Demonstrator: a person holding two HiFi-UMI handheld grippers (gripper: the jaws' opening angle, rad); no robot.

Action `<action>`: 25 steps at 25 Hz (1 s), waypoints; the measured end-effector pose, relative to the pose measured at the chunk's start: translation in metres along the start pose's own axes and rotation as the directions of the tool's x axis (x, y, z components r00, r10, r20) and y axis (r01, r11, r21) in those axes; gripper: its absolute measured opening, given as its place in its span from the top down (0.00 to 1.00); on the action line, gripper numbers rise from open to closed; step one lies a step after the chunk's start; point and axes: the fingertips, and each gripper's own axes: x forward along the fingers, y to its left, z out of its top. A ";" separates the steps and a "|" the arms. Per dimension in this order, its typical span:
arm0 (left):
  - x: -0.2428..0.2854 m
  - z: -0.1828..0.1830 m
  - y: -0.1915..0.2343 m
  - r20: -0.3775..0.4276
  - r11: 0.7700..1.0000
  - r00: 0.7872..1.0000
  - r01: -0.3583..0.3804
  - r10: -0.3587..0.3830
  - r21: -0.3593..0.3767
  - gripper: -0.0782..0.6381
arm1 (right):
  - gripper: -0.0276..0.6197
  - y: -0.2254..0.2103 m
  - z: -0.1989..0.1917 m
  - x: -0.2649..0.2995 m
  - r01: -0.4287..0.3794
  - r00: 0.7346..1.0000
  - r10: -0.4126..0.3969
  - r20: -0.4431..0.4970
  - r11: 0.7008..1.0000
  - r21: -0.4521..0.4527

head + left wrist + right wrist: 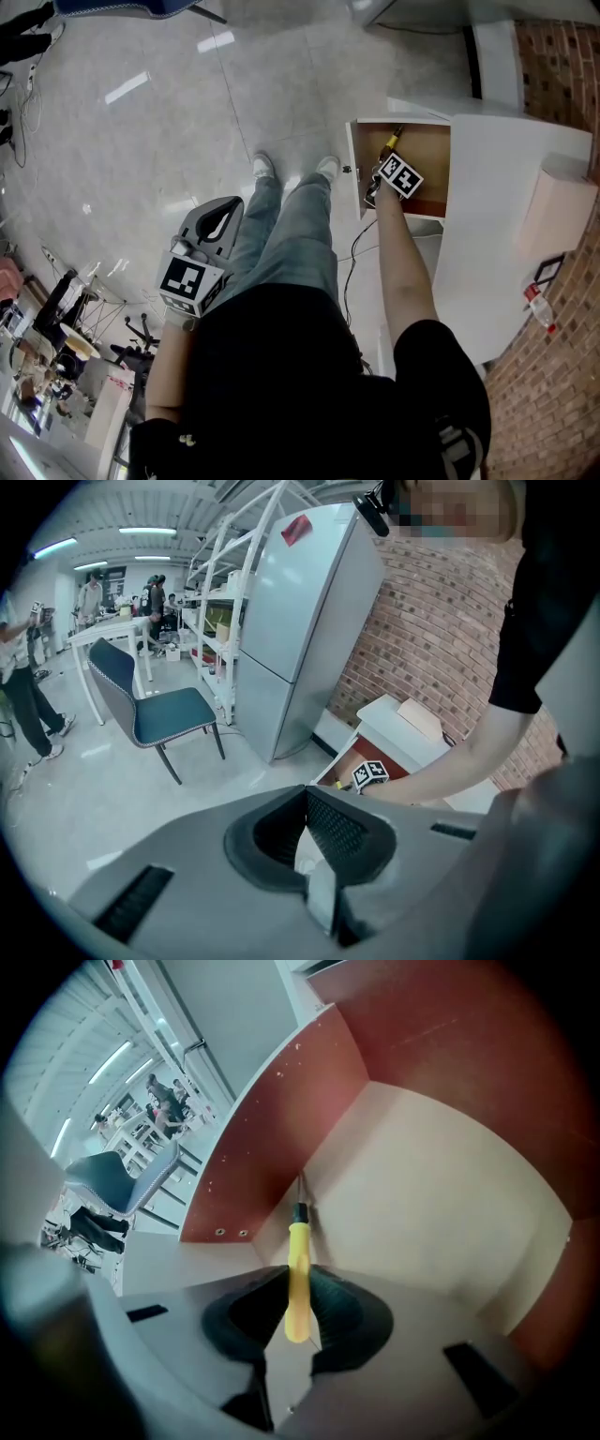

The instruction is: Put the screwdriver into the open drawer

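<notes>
White cabinet (487,187) by a brick wall (562,56), drawer (427,150) pulled open. Left gripper (305,797) hanging out by the hip, well away from it all, pinched together on nothing. Right gripper (302,1299) down inside the drawer, clenched on the yellow handle of the screwdriver (297,1269), tip aimed at the seam along a side wall, can't tell if touching.

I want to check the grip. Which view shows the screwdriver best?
The right gripper view: the screwdriver has its yellow handle clamped between the jaws of the right gripper, tip inside the drawer. The head view shows a small sliver; the left gripper view, nothing clear.
</notes>
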 end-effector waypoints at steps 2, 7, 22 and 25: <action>-0.001 -0.002 0.003 -0.005 1.000 1.000 -0.006 0.006 -0.003 0.89 | 0.84 0.000 -0.002 0.004 0.005 1.000 -0.005 -0.006 1.000 0.002; -0.005 -0.007 0.012 -0.012 1.000 1.000 -0.019 0.019 -0.006 0.89 | 0.84 0.001 -0.005 0.012 0.005 1.000 -0.004 -0.011 0.999 0.032; -0.011 -0.004 0.017 0.014 1.000 1.000 -0.015 0.016 -0.017 0.89 | 0.84 0.018 0.012 0.002 -0.028 0.999 0.027 0.018 0.998 0.050; -0.018 0.003 0.015 0.049 1.000 0.999 -0.018 0.018 0.000 0.89 | 0.89 0.029 0.014 -0.013 -0.044 0.999 0.044 0.025 0.999 0.024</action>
